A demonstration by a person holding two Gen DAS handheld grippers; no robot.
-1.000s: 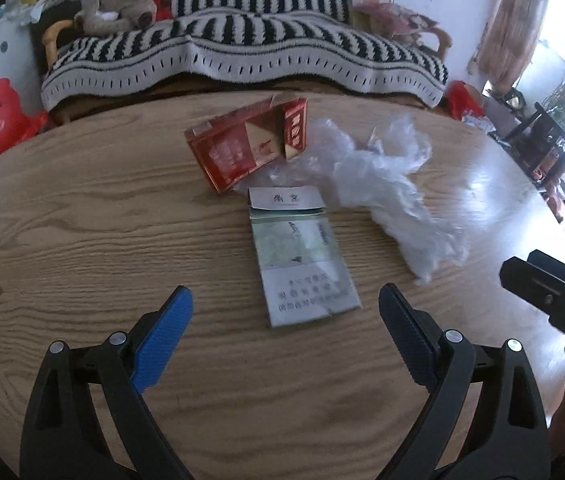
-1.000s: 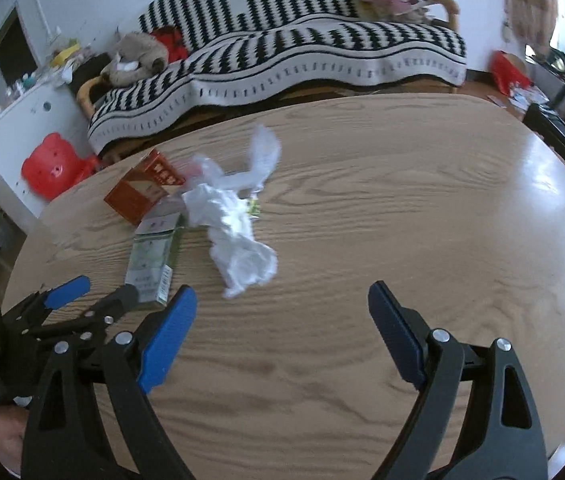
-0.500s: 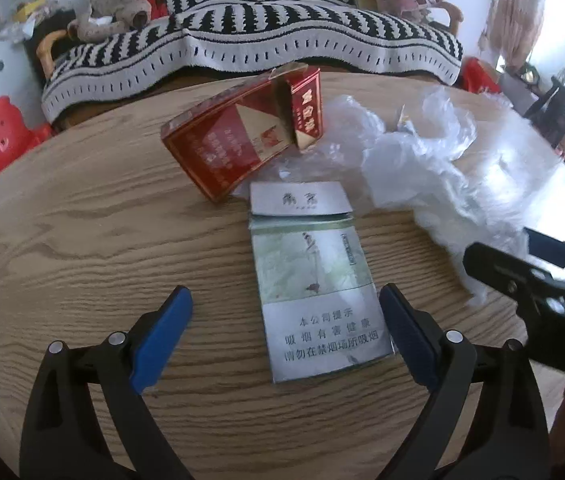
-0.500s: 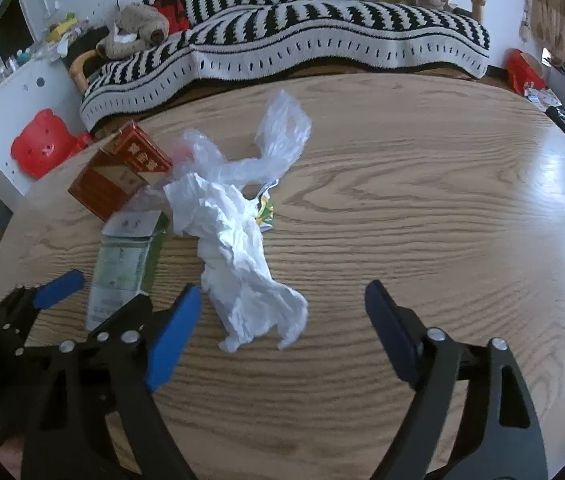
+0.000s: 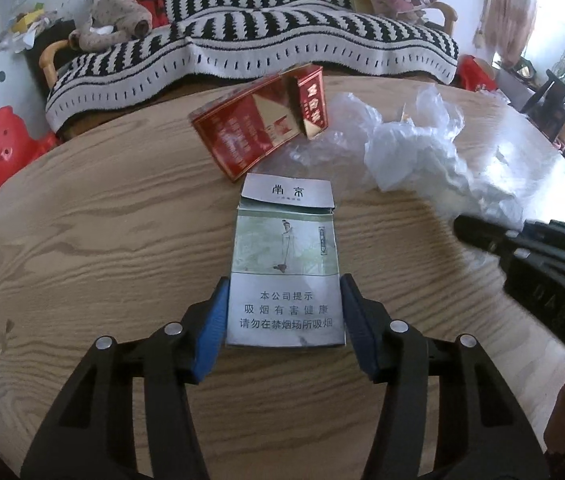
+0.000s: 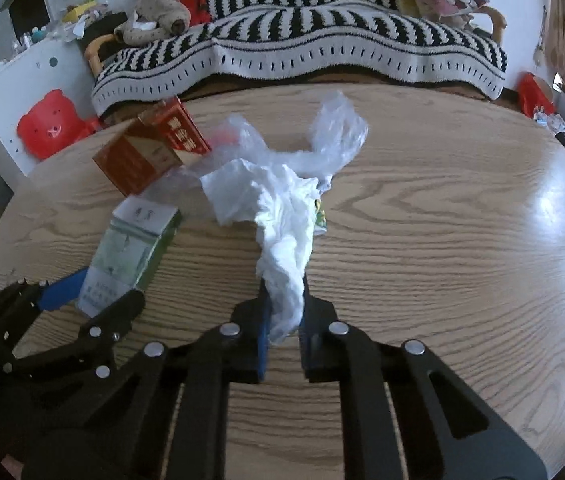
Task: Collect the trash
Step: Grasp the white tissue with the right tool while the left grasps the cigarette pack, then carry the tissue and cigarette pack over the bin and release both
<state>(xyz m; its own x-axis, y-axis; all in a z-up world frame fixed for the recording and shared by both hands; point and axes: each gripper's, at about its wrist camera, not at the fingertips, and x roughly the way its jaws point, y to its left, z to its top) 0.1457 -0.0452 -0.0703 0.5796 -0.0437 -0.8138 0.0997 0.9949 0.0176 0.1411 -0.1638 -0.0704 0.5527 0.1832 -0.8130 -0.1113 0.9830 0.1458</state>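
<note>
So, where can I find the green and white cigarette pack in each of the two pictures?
Left wrist view: green and white cigarette pack lies at the centre, its near end between the left gripper jaws.
Right wrist view: same pack sits at lower left.
Shared landmark: red cigarette box just beyond it.

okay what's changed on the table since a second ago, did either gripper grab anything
Both did. The left gripper moved in and its jaws have just been closing onto the green cigarette pack. The right gripper came forward and down and has just closed on the white tissue. The red cigarette pack and clear plastic bag lie where they were.
</note>
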